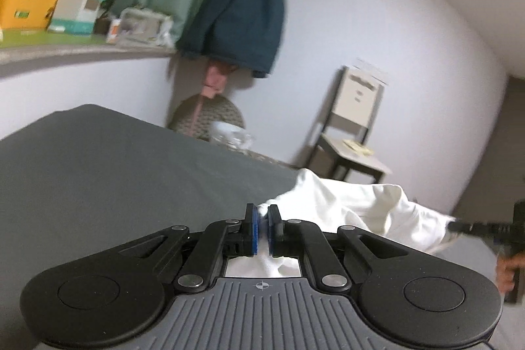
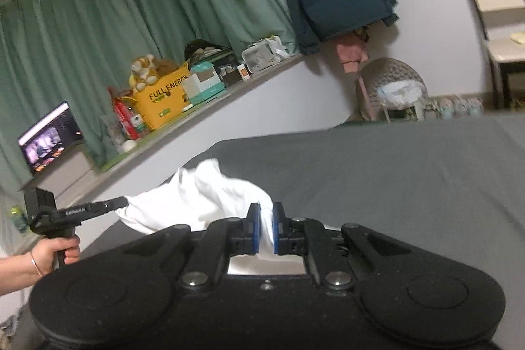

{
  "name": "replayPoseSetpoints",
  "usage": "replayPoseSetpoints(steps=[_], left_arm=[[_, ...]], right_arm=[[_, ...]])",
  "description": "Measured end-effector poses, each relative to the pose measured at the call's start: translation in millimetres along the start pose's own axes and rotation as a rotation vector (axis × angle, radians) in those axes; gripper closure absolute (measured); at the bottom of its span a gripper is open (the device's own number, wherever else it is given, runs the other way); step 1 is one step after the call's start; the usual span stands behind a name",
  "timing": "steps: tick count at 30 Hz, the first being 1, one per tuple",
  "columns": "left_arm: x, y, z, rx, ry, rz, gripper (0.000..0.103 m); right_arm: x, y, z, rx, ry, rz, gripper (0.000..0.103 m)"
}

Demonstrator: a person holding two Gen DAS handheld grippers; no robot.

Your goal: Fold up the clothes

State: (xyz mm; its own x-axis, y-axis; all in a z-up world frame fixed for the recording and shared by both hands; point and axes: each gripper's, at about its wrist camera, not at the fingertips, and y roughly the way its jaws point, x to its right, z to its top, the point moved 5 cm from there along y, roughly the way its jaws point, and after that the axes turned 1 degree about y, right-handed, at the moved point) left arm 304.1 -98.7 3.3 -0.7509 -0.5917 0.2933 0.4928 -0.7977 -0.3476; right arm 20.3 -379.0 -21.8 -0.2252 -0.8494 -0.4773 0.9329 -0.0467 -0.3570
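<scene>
Both pinch the white garment (image 1: 361,205): left hand-held gripper (image 1: 261,230) at lower centre, right hand-held gripper (image 2: 266,227) likewise; cloth probably stretched crosswise between them above the bed (image 2: 393,173).

- The flat dark grey bed sheet (image 2: 410,173) lies bare ahead and to the right of the crumpled white cloth garment (image 2: 197,195), giving open room to pass.
- The garment bunches up between both grippers, a soft mound in the way.
- The long grey wall ledge (image 2: 210,107), crowded with a yellow cardboard box (image 2: 164,104), borders the bed's far side.
- A beige wooden chair (image 1: 354,127) stands beyond the bed's edge.
</scene>
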Motion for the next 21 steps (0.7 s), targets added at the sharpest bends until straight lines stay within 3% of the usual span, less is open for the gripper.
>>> replayPoseSetpoints(steps=[2,4,7,8,10,11,12,13,14,15,17,21], left_arm=[[10.7,-36.6,-21.2,-0.022,0.038,-0.012,0.098],[15.5,-58.6,-51.0,-0.095,0.088,-0.003,0.098],[20.8,-76.6,-91.9,-0.215,0.158,0.026,0.097],[21.9,-78.6,-100.5,-0.241,0.170,0.046,0.097],[23.8,-81.4,-111.4,-0.266,0.191,0.090,0.097],[26.8,-83.3,-111.5,-0.253,0.216,0.112,0.093],[31.6,-85.8,-110.3,-0.236,0.252,0.129,0.078],[36.9,-88.4,-108.9,-0.218,0.291,0.143,0.066],[43.5,-90.7,-107.2,-0.202,0.343,0.156,0.030],[51.9,-91.4,-104.2,-0.186,0.407,0.162,0.005],[70.1,-89.9,-96.9,-0.168,0.516,0.129,0.003],[89.0,-66.1,-92.5,-0.273,0.617,0.055,0.003]], right_arm=[[-2.5,-29.1,-32.6,-0.035,0.021,-0.025,0.095],[-3.3,-41.1,-66.4,-0.113,0.026,-0.067,0.095],[-6.0,-34.4,-101.1,-0.253,-0.054,-0.151,0.094],[-7.1,-32.4,-112.0,-0.298,-0.082,-0.179,0.092],[-23.3,-31.3,-113.6,-0.304,-0.205,-0.224,0.086],[-34.1,-32.8,-112.2,-0.300,-0.273,-0.225,0.076],[-43.4,-32.4,-109.8,-0.287,-0.340,-0.228,0.062],[-52.7,-32.0,-107.2,-0.275,-0.407,-0.231,0.056],[-62.1,-31.7,-104.8,-0.262,-0.474,-0.233,0.051],[-69.5,-30.5,-104.4,-0.257,-0.525,-0.221,0.051],[-82.4,-23.0,-106.6,-0.274,-0.590,-0.194,0.051],[-84.5,1.8,-110.4,-0.313,-0.631,-0.158,0.051]])
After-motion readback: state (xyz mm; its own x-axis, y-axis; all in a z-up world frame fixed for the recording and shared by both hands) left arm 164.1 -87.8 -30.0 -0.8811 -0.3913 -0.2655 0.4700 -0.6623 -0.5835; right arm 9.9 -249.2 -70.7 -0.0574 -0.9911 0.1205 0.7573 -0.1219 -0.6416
